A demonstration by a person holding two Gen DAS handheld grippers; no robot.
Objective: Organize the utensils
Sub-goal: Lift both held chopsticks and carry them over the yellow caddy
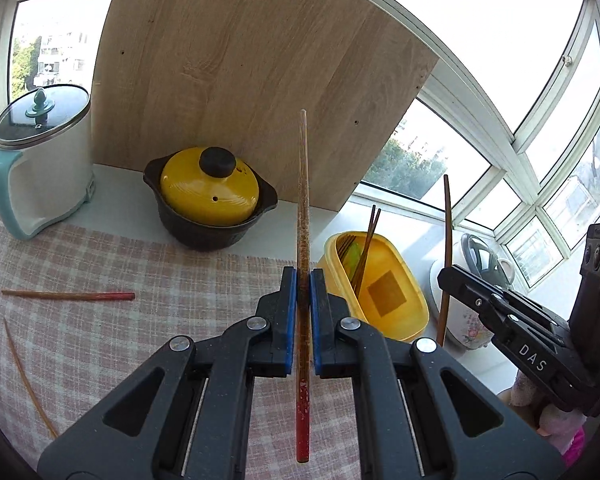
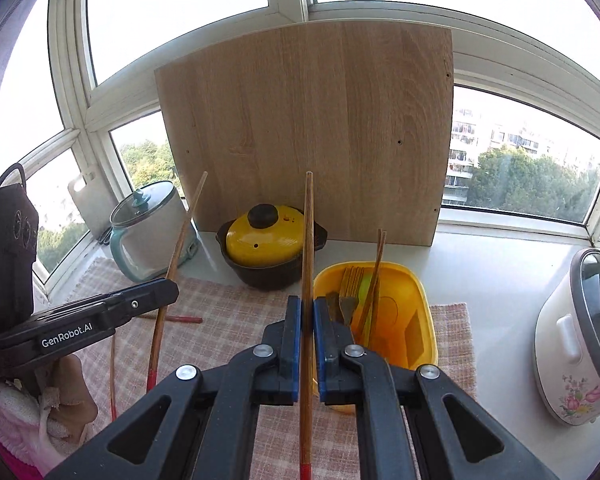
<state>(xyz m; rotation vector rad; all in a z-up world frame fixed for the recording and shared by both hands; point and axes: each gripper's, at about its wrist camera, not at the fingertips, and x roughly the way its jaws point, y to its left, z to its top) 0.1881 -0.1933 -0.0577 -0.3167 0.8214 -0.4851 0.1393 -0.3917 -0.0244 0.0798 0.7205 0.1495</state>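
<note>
Carrying step: left gripper (image 1: 304, 280) and right gripper (image 2: 307, 308) each clamped on a chopstick (image 1: 302, 216), near the yellow bin (image 1: 396, 264); next, lower both in.

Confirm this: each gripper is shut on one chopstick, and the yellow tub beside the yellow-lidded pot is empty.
Not empty. The right wrist view shows the yellow tub already holding a fork and chopsticks. The rest stands: left gripper and right gripper each clamp one chopstick, beside the pot.

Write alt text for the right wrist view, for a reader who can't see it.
The right gripper is shut on a red-tipped wooden chopstick, pointing toward a yellow container holding a fork and chopsticks. At left, the left gripper grips another chopstick above a checked cloth.
</note>
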